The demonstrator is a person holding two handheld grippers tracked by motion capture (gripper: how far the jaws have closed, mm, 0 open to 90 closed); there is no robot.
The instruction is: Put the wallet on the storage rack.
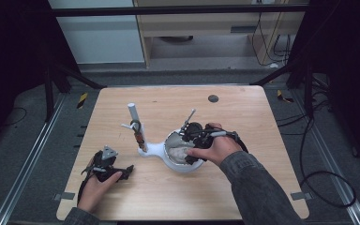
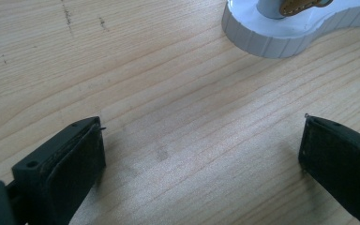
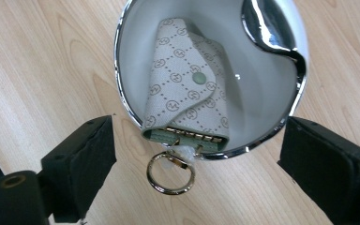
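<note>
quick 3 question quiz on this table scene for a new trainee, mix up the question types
1. True or false: the key pouch lies inside the white bowl, with its metal ring hanging out over the rim.
2. Multiple choice: what lies between the open jaws of the left gripper? A) a key B) bare wooden table C) the bowl
3. Fill in: the jaws of the right gripper stand ____ on either side of the ring, not touching it.

Key: 1 true; 2 B; 3 open
</note>
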